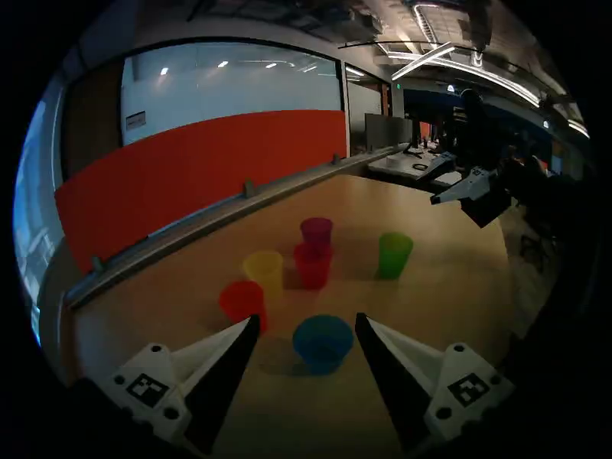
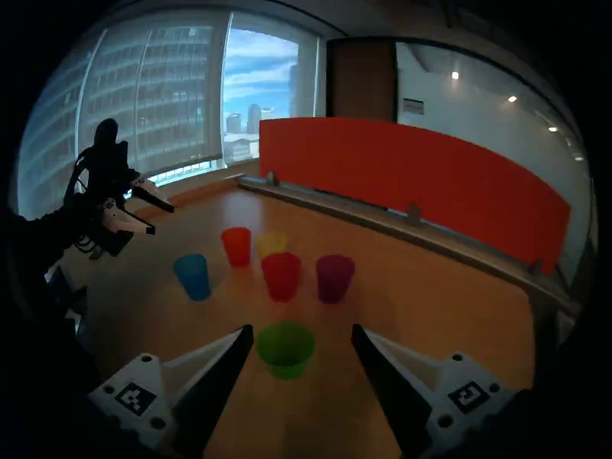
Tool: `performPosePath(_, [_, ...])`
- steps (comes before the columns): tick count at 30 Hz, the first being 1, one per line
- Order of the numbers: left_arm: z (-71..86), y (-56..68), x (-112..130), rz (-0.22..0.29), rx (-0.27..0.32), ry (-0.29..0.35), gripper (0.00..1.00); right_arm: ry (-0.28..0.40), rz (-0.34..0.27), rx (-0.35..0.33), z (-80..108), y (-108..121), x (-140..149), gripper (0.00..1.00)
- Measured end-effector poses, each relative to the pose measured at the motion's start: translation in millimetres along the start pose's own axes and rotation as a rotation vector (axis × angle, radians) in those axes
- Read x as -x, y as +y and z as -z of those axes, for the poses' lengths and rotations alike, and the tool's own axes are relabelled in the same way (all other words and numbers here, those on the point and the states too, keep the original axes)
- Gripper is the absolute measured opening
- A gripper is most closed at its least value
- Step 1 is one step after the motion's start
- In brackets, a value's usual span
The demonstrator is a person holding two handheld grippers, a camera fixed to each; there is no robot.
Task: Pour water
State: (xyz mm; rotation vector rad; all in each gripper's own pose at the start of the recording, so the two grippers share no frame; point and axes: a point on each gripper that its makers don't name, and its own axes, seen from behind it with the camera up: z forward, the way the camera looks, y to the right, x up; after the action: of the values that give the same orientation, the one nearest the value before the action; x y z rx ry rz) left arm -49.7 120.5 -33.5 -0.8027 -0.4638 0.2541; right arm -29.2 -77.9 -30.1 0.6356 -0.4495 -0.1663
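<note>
Jaws of our left gripper [image 1: 306, 317] stand wide and empty before the blue cup [image 1: 322, 344], those of our right gripper [image 2: 301, 327] before the green cup [image 2: 286, 349]. Red cup [image 1: 313, 265] partly hides purple cup [image 1: 317, 229].

An office: red desk divider [image 1: 199, 176], further workstations [image 1: 413, 162] behind, tall windows [image 2: 153, 99] onto towers.

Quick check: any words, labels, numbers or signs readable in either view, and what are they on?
No text is readable.
Small sign on the glass wall: too small and blurred to read.
Square tags on the left gripper and right gripper: black-and-white patterns, no letters.
The blue cup, green cup and the others: no print visible.
</note>
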Motion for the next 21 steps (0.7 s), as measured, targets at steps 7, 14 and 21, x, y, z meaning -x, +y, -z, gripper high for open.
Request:
performPosePath(7, [-9.9, 6.0, 27, 0.006, 0.017, -0.055, 0.92, -0.028, -0.005, -0.006, -6.8, 0, 16, 1.0])
performPosePath(14, [-18.3, 7.2, 49, 0.014, 0.027, -0.097, 0.92, -0.05, -0.013, -0.017, -14.6, -2, 29, 1.0])
performPosePath(21, [-28.2, 10.0, 64, 0.02, 0.042, -0.123, 0.92, -0.071, -0.021, -0.022, -24.3, -2, 43, 1.0])
